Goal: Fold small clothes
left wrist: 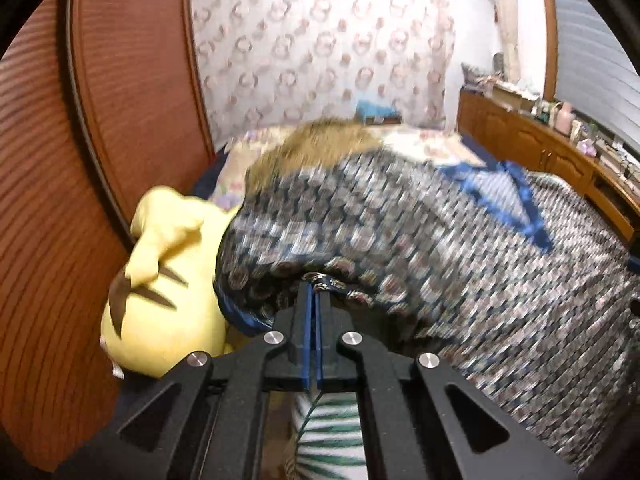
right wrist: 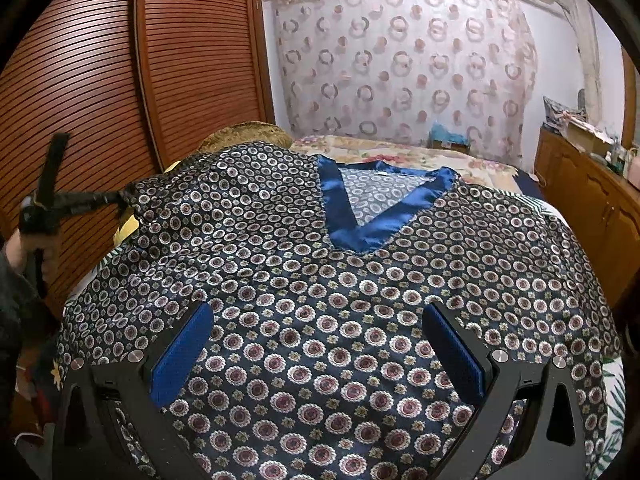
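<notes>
A dark blue satin top with a small round floral print and a blue V-neck trim lies spread on the bed. My left gripper is shut on the top's left edge and lifts it; the cloth is blurred in that view. It also shows in the right wrist view, at the far left, pinching the sleeve edge. My right gripper is open and empty, its blue pads spread wide just above the lower middle of the top.
A yellow plush toy lies to the left by the slatted wooden wardrobe door. A brown cushion sits behind the top. A wooden cabinet with clutter runs along the right. A patterned curtain hangs at the back.
</notes>
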Motion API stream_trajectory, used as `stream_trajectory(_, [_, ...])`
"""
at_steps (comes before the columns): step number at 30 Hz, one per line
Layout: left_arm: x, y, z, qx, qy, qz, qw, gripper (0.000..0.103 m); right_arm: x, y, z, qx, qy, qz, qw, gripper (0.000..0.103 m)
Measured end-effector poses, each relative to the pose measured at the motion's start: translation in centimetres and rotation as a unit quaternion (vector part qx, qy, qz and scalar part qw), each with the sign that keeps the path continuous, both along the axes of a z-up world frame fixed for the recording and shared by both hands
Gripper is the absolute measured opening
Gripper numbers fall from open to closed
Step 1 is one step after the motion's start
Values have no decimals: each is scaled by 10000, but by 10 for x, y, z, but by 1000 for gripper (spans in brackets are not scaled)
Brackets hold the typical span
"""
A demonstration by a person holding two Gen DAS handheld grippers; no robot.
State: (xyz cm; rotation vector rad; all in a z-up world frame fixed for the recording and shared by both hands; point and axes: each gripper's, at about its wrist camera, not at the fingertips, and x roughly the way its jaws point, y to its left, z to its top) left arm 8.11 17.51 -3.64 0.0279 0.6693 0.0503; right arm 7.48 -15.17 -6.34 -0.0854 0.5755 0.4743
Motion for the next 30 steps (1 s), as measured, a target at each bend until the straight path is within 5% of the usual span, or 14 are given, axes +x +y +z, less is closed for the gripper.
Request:
stream_trajectory(6, [15,-39,40,156,-340,-493,9981,2,-3,-13,4,66,25,-129,9999,103])
stream_trajectory(14, [31,-102,35,314,-179,-1090,9934,2,-8,-27,11,86,1,-180,9998,103])
stream_trajectory(20, [10,-108,31,47,-193,-1251,9919,43,-6,-31,15,53,28,-106,9999,103])
stream_trajectory(23, [-3,-99,34,-131,-280,-1174,9926,54,-6,-23,21,65,14,50,10000,101])
stream_trajectory(26, [-21,-84,37,-273,-454,-1045,9931,78,-4,-11,29,21,-51,290,9996,98])
stream_trajectory(30, [-39,-59,38,-398,-604,-744,9946,79,5,10,41,-31,-114,660,9978,91])
